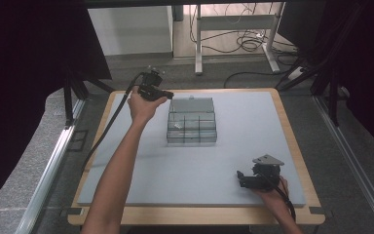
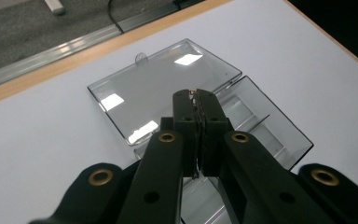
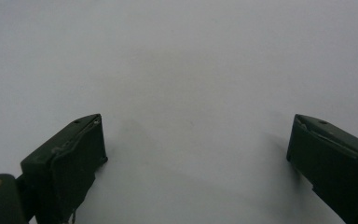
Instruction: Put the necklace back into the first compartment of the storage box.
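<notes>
A clear plastic compartment box [image 1: 192,128] sits mid-table with its lid [image 1: 191,104] folded open toward the far side. My left gripper [image 1: 168,94] hovers at the lid's far left corner with its jaws pressed together. In the left gripper view, that gripper [image 2: 196,95] points down over the seam between the lid [image 2: 163,86] and the box's base [image 2: 270,128], and nothing clear shows between the jaws. My right gripper [image 1: 240,178] rests near the front right of the mat. In the right gripper view it [image 3: 196,140] stands wide open over bare grey surface.
A grey mat [image 1: 253,112] covers the wooden table [image 1: 294,146]. Metal rails [image 1: 53,161] run along both sides. Beyond the far edge stand desk legs [image 1: 198,53] and loose floor cables [image 1: 248,44]. The left gripper's cable [image 1: 108,126] trails off the table's left side.
</notes>
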### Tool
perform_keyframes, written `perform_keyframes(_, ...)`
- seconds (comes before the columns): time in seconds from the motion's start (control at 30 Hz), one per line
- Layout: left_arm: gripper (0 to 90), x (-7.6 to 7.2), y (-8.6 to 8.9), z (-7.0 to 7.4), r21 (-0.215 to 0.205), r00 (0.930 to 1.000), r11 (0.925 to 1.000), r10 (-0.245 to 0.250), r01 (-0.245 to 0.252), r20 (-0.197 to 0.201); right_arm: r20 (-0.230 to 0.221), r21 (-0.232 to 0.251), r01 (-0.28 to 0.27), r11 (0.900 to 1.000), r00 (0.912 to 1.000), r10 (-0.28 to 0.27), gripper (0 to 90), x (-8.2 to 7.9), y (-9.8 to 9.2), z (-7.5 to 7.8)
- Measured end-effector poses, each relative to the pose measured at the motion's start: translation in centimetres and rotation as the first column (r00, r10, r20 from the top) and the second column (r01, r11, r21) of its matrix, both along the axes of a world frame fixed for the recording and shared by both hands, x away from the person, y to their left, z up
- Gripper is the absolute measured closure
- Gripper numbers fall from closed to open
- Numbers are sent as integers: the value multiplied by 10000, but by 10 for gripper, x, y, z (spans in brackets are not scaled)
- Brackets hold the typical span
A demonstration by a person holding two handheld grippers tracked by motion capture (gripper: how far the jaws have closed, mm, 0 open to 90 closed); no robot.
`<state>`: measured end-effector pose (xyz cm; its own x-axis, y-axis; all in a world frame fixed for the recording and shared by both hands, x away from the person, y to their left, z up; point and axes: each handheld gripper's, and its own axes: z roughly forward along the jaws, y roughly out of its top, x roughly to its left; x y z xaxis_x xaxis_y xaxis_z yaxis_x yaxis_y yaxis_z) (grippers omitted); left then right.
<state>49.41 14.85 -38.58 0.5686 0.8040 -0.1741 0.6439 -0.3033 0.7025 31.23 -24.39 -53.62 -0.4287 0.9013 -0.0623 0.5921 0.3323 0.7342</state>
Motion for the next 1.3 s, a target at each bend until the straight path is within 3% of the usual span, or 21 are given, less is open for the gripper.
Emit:
perform_keyframes(0.5, 886, -5, -2, -44, -6, 9981, 9998, -204, 204, -586, 19, -13, -8, 10000, 10000, 8, 39, 0, 0, 0)
perform_keyframes(0.57, 886, -5, -3, -49, 193, 9978, 9996, -203, 216, -637, 19, -10, 4, 10000, 10000, -4, 39, 0, 0, 0)
perform_keyframes(1.07, 884, 1, -10, -83, 557, 9929, 9975, -362, 427, -1132, 25, -5, 0, 10000, 10000, 0, 39, 0, 0, 0)
perform_keyframes(1.3, 873, 4, -10, -98, 679, 9904, 9973, -187, 282, -1373, 25, -7, -4, 10000, 10000, 4, 39, 0, 0, 0)
